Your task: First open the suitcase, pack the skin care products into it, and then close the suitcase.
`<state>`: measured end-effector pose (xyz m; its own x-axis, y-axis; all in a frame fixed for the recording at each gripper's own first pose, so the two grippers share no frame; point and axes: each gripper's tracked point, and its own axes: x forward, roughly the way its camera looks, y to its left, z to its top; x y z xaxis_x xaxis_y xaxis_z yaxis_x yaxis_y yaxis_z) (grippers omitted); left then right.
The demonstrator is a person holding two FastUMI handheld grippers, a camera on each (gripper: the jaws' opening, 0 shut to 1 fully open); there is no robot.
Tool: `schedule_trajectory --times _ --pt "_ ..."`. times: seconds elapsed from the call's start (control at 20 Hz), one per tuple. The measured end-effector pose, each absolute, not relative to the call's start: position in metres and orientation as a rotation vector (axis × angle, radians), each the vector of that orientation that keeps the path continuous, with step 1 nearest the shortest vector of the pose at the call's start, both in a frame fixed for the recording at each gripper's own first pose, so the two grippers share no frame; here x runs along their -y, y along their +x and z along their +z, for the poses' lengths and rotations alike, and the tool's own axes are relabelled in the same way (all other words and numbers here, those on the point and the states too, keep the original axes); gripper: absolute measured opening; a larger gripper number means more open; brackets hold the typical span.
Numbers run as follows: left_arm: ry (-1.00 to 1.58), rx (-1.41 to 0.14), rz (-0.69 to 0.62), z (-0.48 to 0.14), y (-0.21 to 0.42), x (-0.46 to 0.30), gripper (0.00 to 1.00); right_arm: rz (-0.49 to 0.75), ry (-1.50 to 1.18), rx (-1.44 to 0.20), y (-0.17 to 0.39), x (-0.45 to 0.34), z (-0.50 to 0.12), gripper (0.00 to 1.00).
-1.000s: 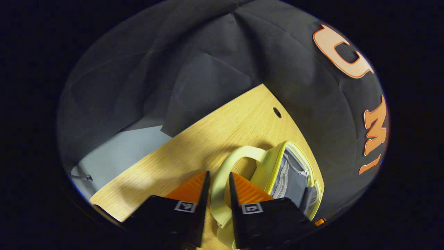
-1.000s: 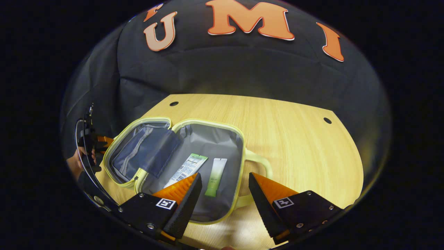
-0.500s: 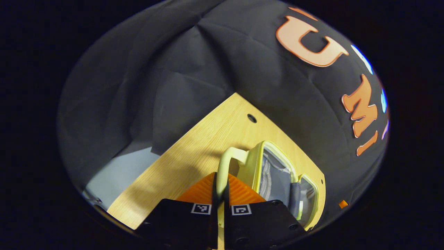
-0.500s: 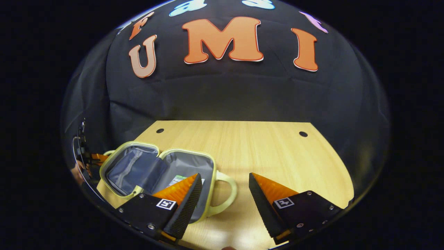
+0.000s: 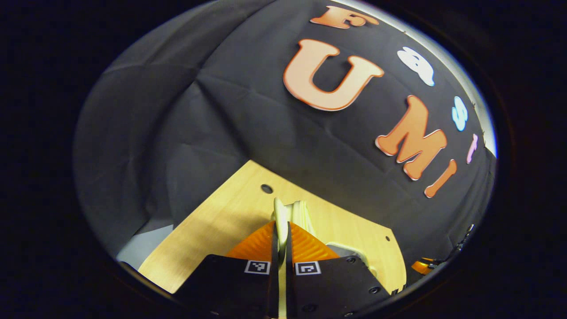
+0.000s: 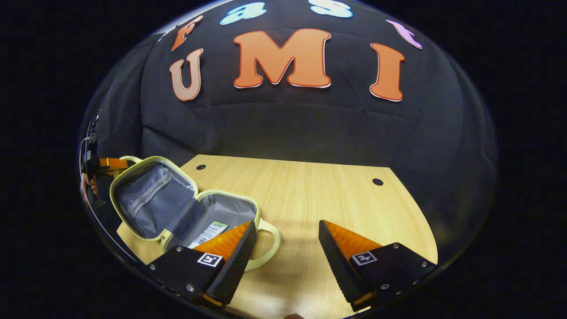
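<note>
The left gripper (image 5: 280, 235) has its jaws pressed together on the pale yellow handle (image 5: 279, 212) of the lid (image 6: 148, 199), which stands half raised. The suitcase (image 6: 230, 208) lies on the wooden table (image 6: 319, 199), beside the right gripper (image 6: 287, 241), whose jaws are wide apart.

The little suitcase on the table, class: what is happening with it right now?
The suitcase lies open on the wooden table. The left gripper is shut on the lid handle and tilts the lid up. A packet lies inside the gray lining. The right gripper hovers open above the table, holding nothing.
</note>
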<state>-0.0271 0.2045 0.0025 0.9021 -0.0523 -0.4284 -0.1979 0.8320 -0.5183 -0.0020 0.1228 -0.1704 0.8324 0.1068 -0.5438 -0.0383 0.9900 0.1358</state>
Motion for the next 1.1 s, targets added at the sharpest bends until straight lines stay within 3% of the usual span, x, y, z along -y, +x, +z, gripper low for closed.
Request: schedule_trajectory --times 0.55,1.1 --pt "-0.564 -0.339 -0.023 0.084 -0.016 -0.074 0.07 0.105 0.15 -0.522 -0.001 -0.078 -0.161 0.9" --pt "-0.553 -0.377 -0.168 0.088 -0.009 0.087 0.07 0.126 0.16 -0.542 -0.015 -0.041 -0.185 0.9"
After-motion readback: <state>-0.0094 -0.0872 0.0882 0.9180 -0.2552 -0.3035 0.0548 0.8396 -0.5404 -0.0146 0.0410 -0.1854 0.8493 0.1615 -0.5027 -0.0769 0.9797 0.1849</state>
